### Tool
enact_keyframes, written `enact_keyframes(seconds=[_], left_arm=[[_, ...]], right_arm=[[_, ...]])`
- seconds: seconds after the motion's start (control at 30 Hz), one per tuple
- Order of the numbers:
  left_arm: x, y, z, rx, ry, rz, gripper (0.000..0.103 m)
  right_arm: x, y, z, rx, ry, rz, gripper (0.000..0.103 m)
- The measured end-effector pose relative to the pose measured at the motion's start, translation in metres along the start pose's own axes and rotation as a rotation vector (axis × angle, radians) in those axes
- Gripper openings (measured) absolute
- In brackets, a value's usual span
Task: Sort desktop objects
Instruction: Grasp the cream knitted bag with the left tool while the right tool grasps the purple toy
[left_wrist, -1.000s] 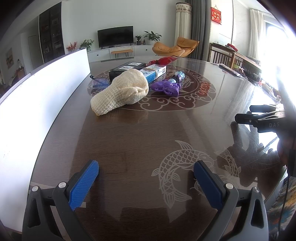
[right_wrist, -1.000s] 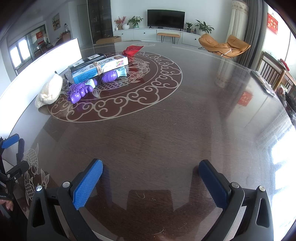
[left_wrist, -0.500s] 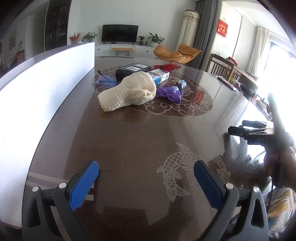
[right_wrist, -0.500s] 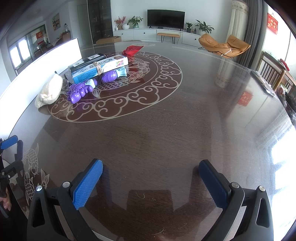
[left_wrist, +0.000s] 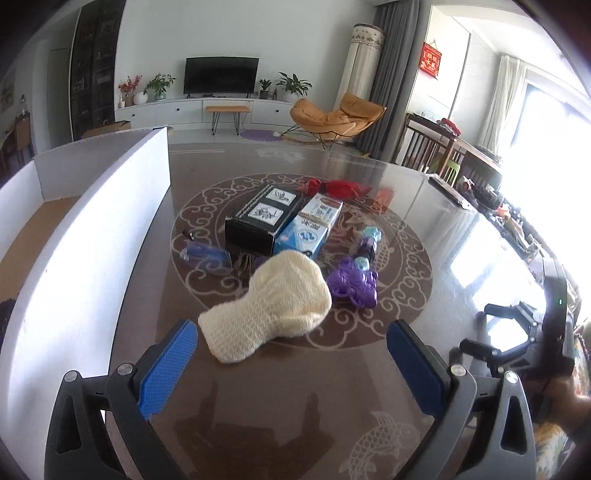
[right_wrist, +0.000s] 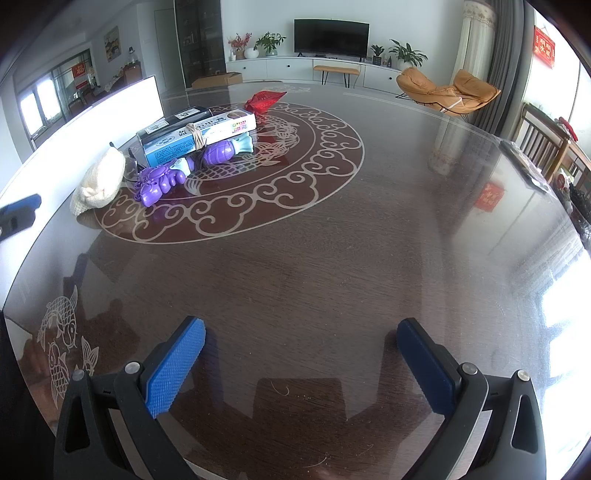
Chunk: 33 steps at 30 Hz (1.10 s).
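Now my left gripper hung spread wide before the cream knit hat at twelve o'clock: soft, light, floppy; I judged its bunched middle the best hold.

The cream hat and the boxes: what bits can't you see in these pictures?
- Left wrist view: cream knit hat covers the near end of the blue-and-white box.
- Right wrist view: that box hides most of the black box.
- Both views: box lettering too small to read.
- Left wrist view: white bin's inside cut off by its wall.

White board walls left; knit hat fronts boxes.
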<state>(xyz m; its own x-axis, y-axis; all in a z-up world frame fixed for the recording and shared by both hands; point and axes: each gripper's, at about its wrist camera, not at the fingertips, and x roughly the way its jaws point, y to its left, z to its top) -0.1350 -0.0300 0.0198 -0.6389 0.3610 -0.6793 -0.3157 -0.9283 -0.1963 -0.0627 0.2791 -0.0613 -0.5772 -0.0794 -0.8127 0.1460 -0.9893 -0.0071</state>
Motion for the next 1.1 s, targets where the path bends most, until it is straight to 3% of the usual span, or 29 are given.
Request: enact_keyframes(seconds=[0.1, 0.27, 0.5, 0.6, 0.73, 0.77, 0.8, 0.83, 0.97, 1.1], left_arm=[[0.025, 0.009, 0.026, -0.057, 0.009, -0.045, 0.103], [0.076, 0.004, 0.029, -0.04, 0.158, -0.076, 0.103], [0.053, -0.024, -0.007, 0.049, 0.192, -0.21, 0.103], [0.051, -0.025, -0.007, 0.05, 0.179, -0.113, 0.103], [0.064, -0.019, 0.003, -0.021, 0.177, -0.045, 0.103], [0.067, -0.017, 0.005, -0.031, 0.174, -0.028, 0.095], [0.067, -0.017, 0.006, -0.041, 0.162, -0.017, 0.08], [0.068, -0.016, 0.007, -0.052, 0.157, -0.004, 0.048], [0.044, -0.011, -0.001, -0.082, 0.089, -0.006, 0.041], [0.001, -0.002, -0.028, -0.115, 0.037, 0.006, 0.041]], right_arm=[[0.0, 0.0, 0.0, 0.0, 0.0, 0.0, 0.103], [0.0, 0.0, 0.0, 0.0, 0.0, 0.001, 0.103], [0.001, 0.002, 0.001, -0.005, -0.001, 0.003, 0.103], [0.001, 0.002, 0.001, -0.005, -0.001, 0.003, 0.103], [0.001, 0.003, 0.001, -0.005, -0.001, 0.004, 0.103], [0.001, 0.002, 0.001, -0.005, -0.001, 0.004, 0.103], [0.001, 0.003, 0.001, -0.005, -0.001, 0.004, 0.103], [0.001, 0.003, 0.001, -0.005, -0.001, 0.004, 0.103], [0.001, 0.005, 0.002, -0.024, 0.003, 0.02, 0.103], [-0.001, 0.016, 0.025, -0.001, 0.018, 0.136, 0.103]])
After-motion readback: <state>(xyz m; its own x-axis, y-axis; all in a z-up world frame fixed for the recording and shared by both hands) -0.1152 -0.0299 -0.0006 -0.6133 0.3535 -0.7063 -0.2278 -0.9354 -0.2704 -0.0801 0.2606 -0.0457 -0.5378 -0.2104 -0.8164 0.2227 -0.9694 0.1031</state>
